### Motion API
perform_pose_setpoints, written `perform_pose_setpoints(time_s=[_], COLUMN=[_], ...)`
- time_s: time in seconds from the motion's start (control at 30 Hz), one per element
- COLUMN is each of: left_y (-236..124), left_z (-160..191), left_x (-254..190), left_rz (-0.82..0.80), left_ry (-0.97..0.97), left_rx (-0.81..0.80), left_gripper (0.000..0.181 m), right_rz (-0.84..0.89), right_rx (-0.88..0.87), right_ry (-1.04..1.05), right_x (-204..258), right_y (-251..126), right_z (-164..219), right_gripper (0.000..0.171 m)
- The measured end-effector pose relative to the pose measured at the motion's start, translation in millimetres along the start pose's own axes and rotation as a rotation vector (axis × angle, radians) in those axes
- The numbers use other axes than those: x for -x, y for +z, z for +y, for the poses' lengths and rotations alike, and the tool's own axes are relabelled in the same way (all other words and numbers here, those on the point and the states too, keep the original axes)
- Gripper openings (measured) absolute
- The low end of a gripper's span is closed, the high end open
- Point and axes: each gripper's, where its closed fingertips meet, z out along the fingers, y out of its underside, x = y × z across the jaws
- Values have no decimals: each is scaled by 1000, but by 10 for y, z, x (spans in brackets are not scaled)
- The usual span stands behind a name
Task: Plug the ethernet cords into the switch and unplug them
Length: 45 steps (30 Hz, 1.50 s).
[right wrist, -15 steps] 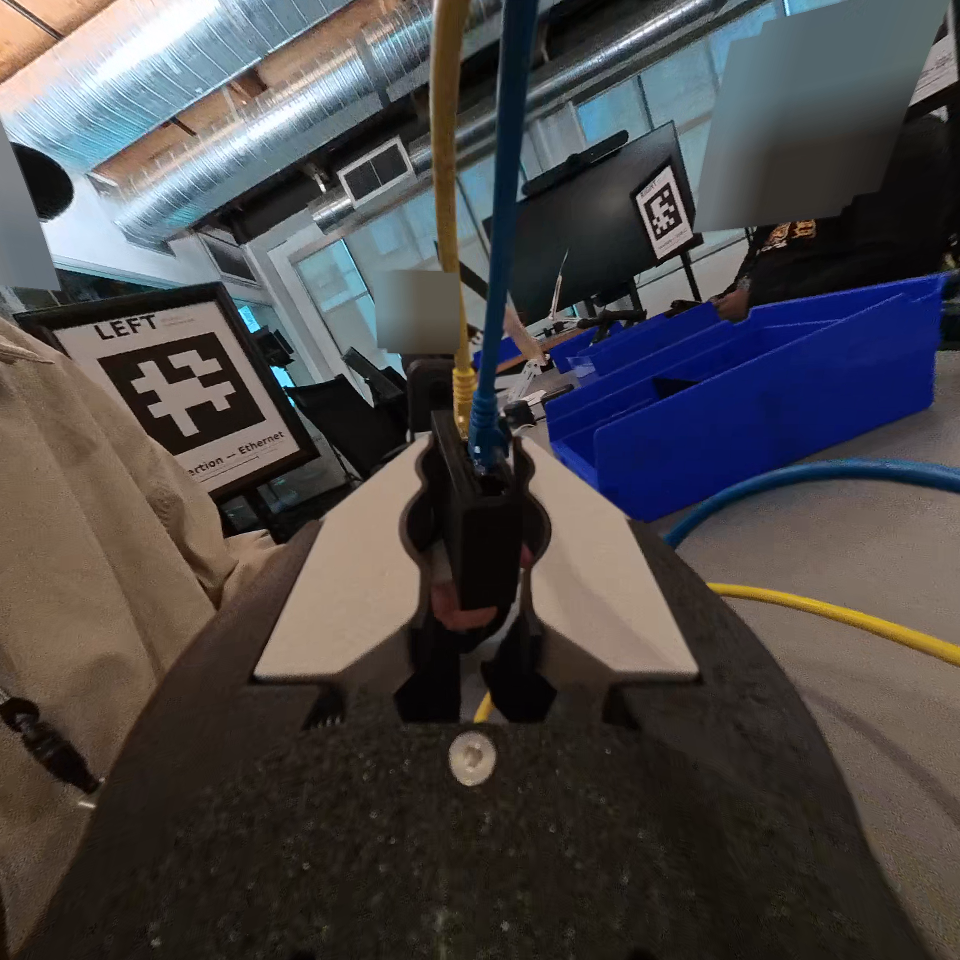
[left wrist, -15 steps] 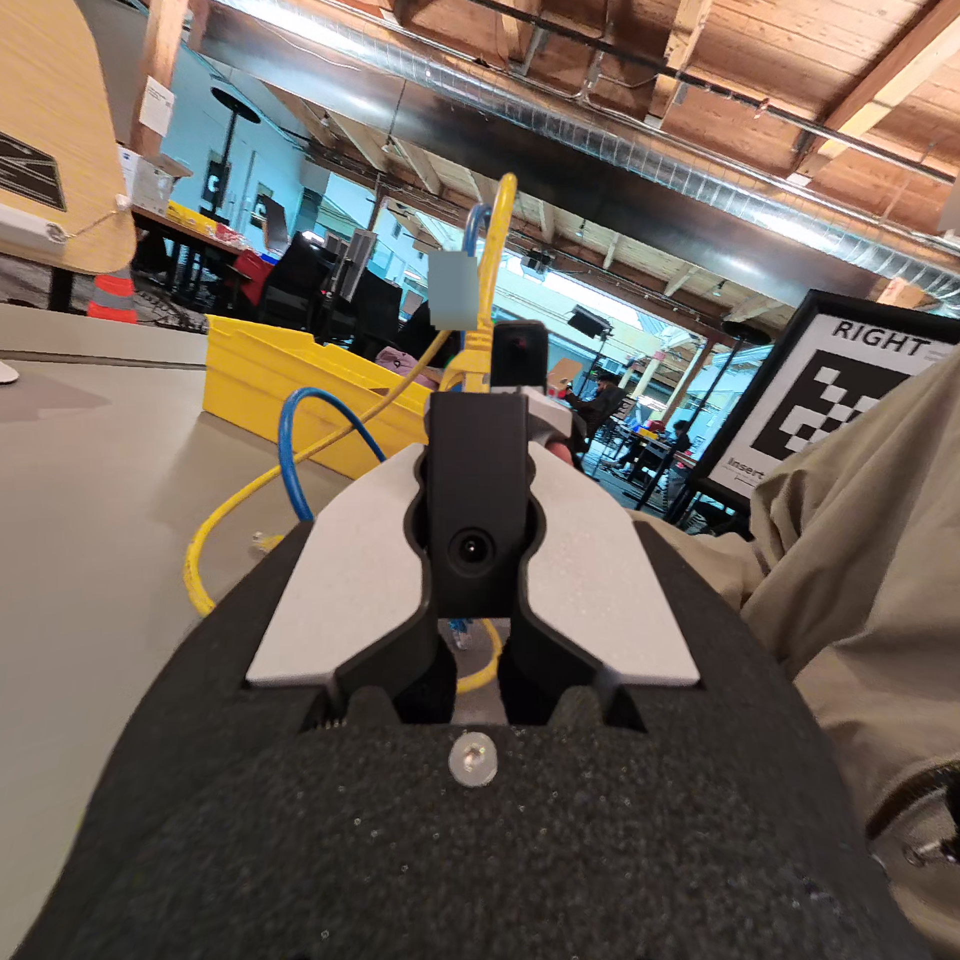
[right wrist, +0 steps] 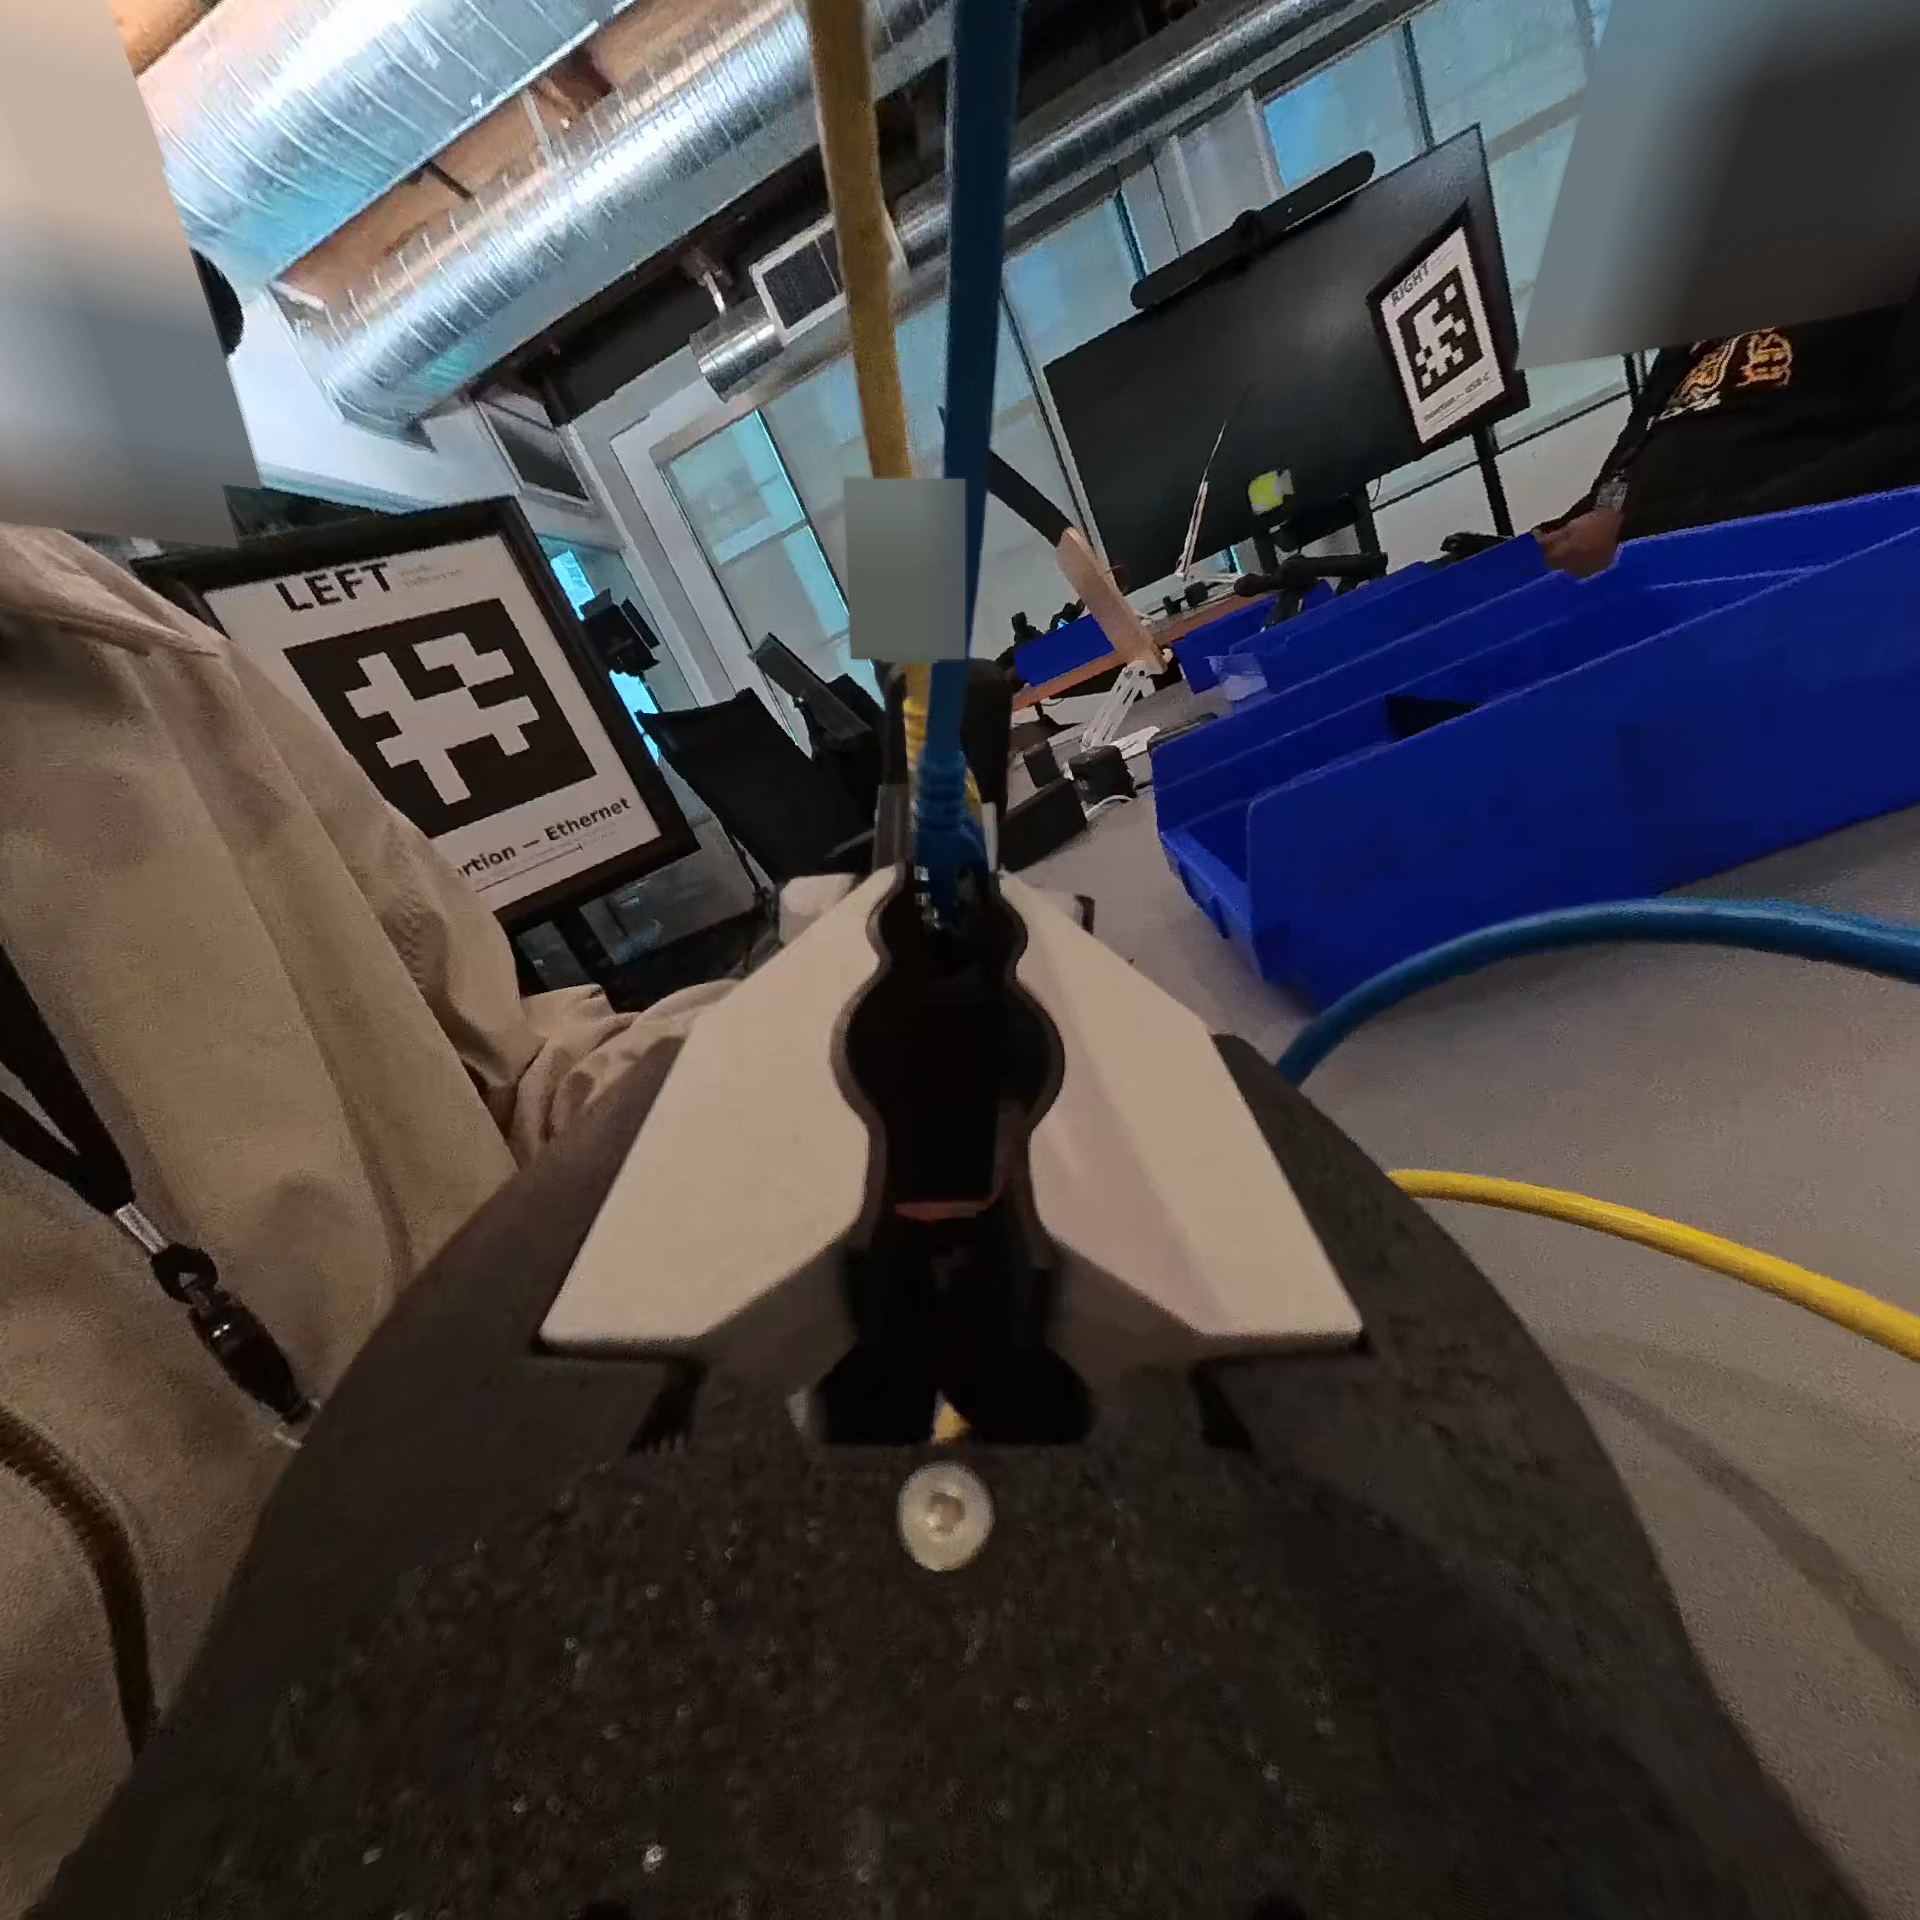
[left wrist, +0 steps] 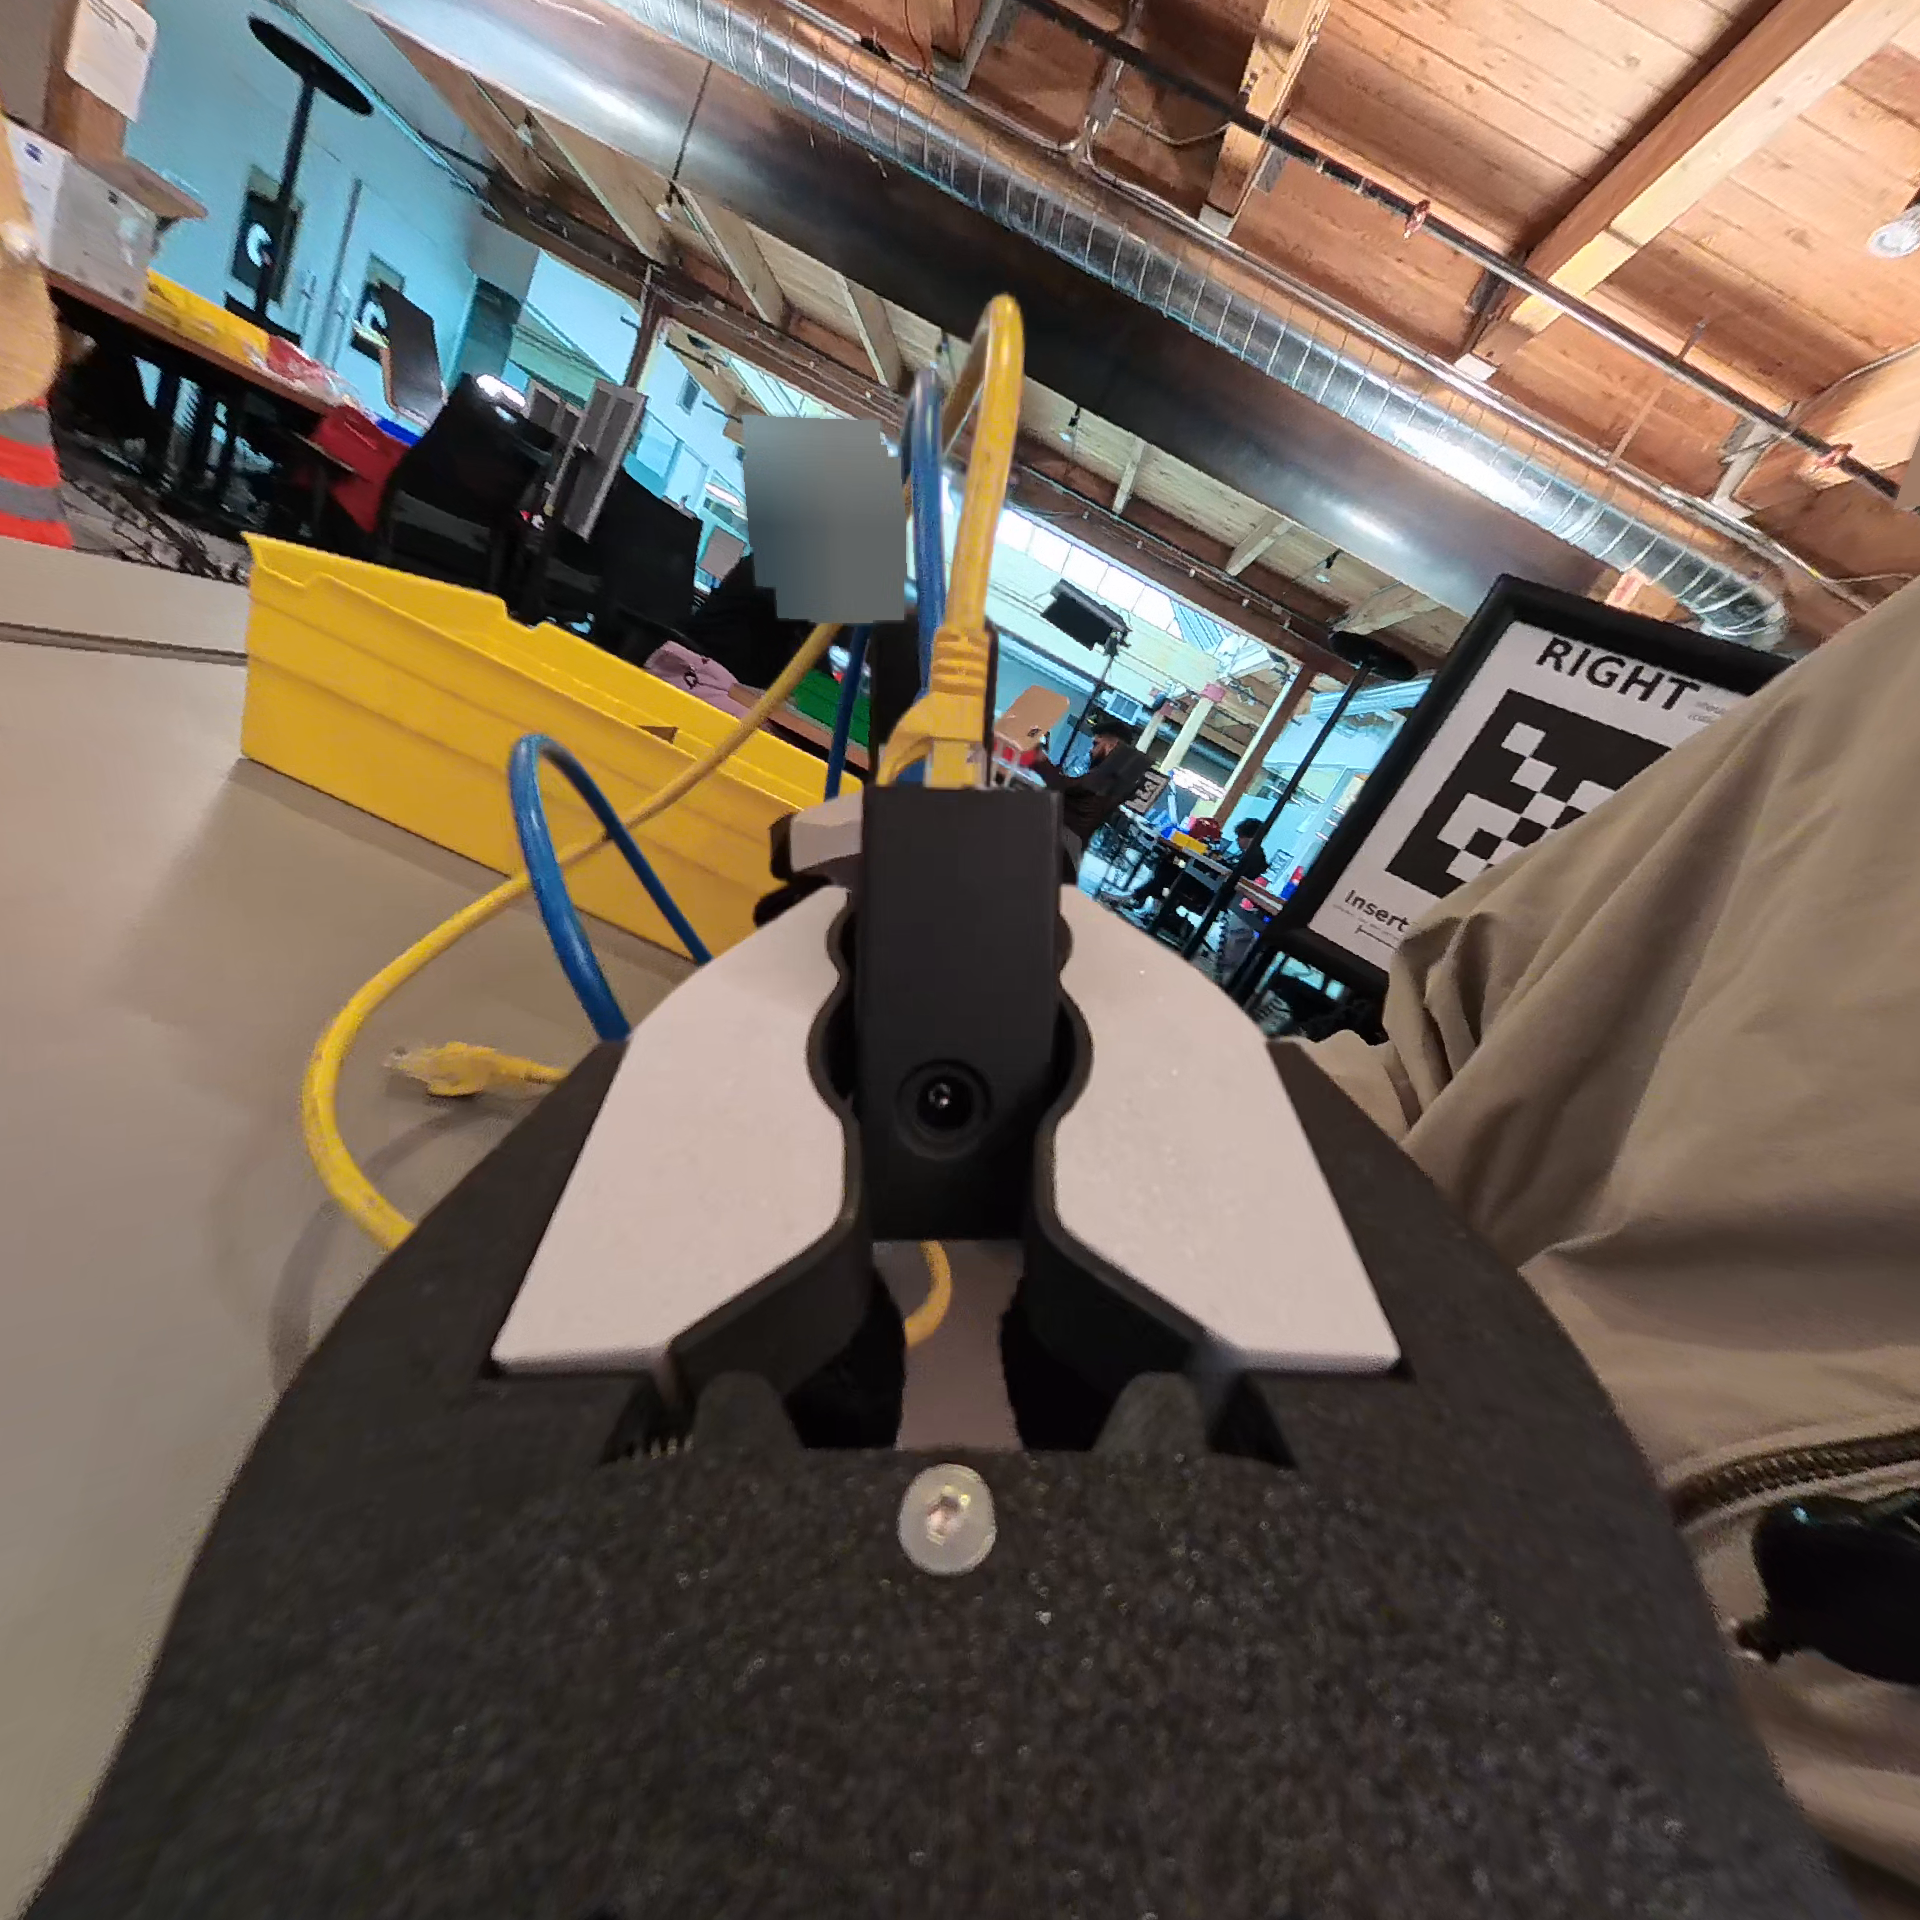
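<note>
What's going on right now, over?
Left claw shut on switch. Right claw shut on switch too. Yellow cord and blue cord plugged in.

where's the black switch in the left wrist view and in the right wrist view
Left wrist view: the switch stands at picture centre, clamped between the left tongs, with the yellow cord plugged into its top.
Right wrist view: the switch again sits at centre, between the right tongs, mostly hidden by them.
Shared landmark: the blue cord rising beside the yellow one.
</note>
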Motion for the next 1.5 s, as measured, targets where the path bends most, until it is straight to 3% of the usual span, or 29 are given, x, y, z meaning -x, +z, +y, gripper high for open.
perform_pose_setpoints(time_s=[0.13,0.33,0.4,0.47,0.63,0.77,0.87,0.93,1.0,1.17,1.3,1.43,1.5], left_y=[-7,-7,-35,-89,-104,-173,-134,-97,-75,-163,-298,-434,-498], left_z=[181,190,319,451,82,-54,12,51,40,-133,-279,-366,-408], left_x=[8,22,53,120,151,142,-34,-54,-45,19,120,246,288], left_rz=[-7,-28,-50,-91,-112,-83,36,28,10,-29,-67,-146,-171], left_ry=[2,32,61,79,77,50,16,44,56,65,41,67,70], left_rx=[156,206,301,353,145,59,98,112,100,12,-62,-80,-94], left_gripper=[32,30,30,30,30,29,29,29,29,29,29,29,29], right_rz=[-16,-37,-63,26,116,385,528,587,580,513,377,357,444], right_rx=[30,-10,-242,-327,67,256,258,263,328,422,531,563,549], right_ry=[-27,17,85,74,-28,-2,61,130,191,287,355,261,145], right_x=[14,33,6,-207,-162,-459,-640,-749,-752,-541,-111,75,-9], right_y=[-29,-34,-158,-377,-234,-335,-436,-477,-468,-460,-482,-717,-915], right_z=[56,17,-304,-499,-175,13,-15,12,143,355,522,477,406], right_gripper=[11,9,9,8,9,10,11,12,14,45,48,50,52])
